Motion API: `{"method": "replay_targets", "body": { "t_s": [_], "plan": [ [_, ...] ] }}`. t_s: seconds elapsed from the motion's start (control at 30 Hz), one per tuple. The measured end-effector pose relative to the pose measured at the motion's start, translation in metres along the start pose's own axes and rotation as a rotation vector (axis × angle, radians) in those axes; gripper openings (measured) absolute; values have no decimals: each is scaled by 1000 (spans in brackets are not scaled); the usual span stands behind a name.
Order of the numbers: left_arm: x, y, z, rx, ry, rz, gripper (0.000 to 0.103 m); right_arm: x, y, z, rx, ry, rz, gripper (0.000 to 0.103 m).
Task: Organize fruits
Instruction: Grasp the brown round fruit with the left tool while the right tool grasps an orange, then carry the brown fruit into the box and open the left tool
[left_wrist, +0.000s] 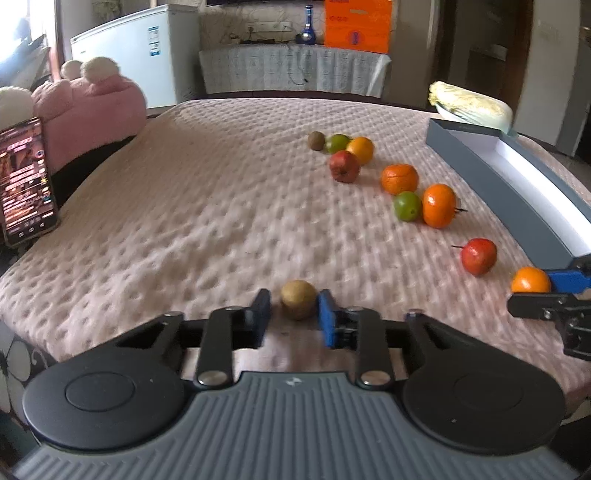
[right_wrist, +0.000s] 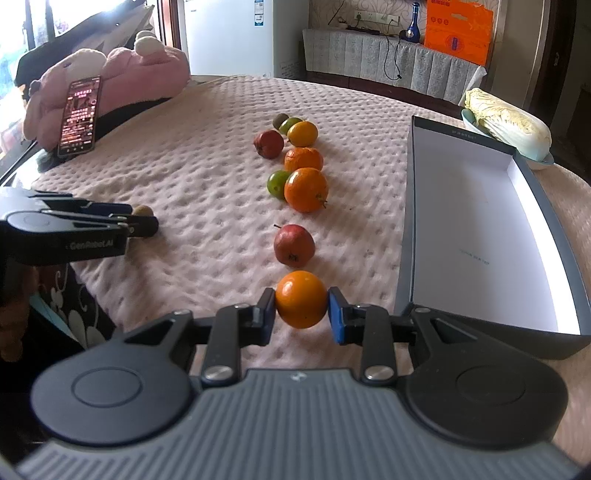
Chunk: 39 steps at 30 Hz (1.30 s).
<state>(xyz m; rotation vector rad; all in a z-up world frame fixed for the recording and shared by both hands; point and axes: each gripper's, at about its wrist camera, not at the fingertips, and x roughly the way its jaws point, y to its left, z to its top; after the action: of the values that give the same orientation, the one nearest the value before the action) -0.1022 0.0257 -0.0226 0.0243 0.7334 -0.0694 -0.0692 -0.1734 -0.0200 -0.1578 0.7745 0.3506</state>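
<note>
Right now my left gripper (left_wrist: 293, 310) is closed on a brown kiwi (left_wrist: 298, 303): the blue pad is against one side and the dark pad is at the other, though blur softens that edge. The kiwi sits low at the near edge of the pink blanket (left_wrist: 192, 206), well apart from the other fruit.

My right gripper (right_wrist: 302, 306) pinches a small orange (right_wrist: 301, 299), with both pads pressed on its sides. I cannot tell whether it rests on the blanket or hangs just over it.

Beyond the small orange, 8 more fruits trail away in a loose line. First comes a red apple (right_wrist: 294, 245), then a large orange (right_wrist: 306, 189) touching a green fruit (right_wrist: 276, 182). A wrinkled orange (right_wrist: 303, 158) lies just behind those 2. At the far end a yellow-orange fruit (right_wrist: 302, 133), a dark red fruit (right_wrist: 269, 143), a second green fruit (right_wrist: 290, 123) and a second kiwi (right_wrist: 279, 119) huddle together.

To the right of the line lies an open grey box (right_wrist: 480, 221) with a white inside, its near corner just beside my right fingers. A cabbage (right_wrist: 509, 125) rests in a dish past its far end. On the left, a lit phone (right_wrist: 79, 116) leans against a pink plush toy (right_wrist: 147, 70).
</note>
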Motion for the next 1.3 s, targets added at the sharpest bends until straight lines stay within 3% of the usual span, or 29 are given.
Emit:
{"method": "replay_targets", "body": {
  "t_s": [0.2,0.4,0.63,0.93,1.3],
  "plan": [
    [1,-3,-1,26,-8,1,26,-2,-2,0,14,-14,3,33],
    [2,-3,0,31,-9,-5,26,-13,-7,8,-32,-54,83,33],
    [3,-4,0,41,-14,-1,26,-15,-13,10,-67,-66,107,33],
    [4,-7,0,37,-12,5,26,-10,-20,10,25,-92,136,33],
    [3,-6,0,39,-14,-8,26,-20,-23,12,27,-145,143,33]
  ]
}}
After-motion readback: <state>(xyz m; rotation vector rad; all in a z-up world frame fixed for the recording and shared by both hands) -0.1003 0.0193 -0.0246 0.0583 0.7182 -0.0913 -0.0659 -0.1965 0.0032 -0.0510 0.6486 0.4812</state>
